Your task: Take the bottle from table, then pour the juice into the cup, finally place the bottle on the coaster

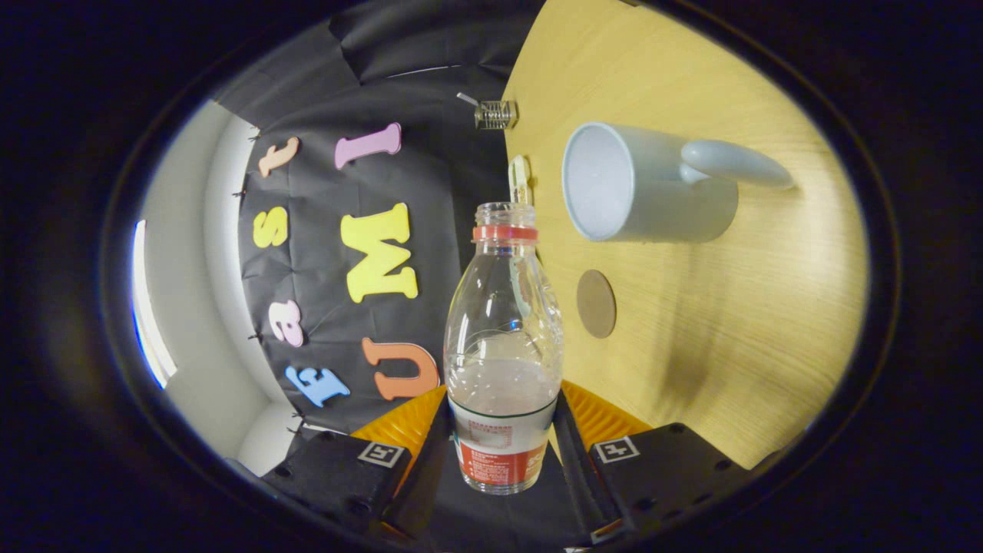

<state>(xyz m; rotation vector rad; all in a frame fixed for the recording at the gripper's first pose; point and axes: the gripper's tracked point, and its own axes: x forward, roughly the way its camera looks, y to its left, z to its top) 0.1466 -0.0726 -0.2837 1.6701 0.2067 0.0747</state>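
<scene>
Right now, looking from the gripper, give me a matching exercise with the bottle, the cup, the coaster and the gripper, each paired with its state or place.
1. bottle
2. cup
3. coaster
4. gripper

A. bare, on the table beside the cup
B. uncapped, partly filled
C. shut on the bottle
D. grey, with a handle

Pairs: 1-B, 2-D, 3-A, 4-C

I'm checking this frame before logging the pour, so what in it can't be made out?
- Cup, gripper view: the angle hides its bottom, so any liquid inside is unreadable.
- Bottle: the gripper is shut on it; the fingers hide the contact at its lower sides, and its label is too small to read.
- Coaster: seen edge-on and foreshortened, surface detail is lost.
- Small glass object at the table edge: too small to identify.
</scene>
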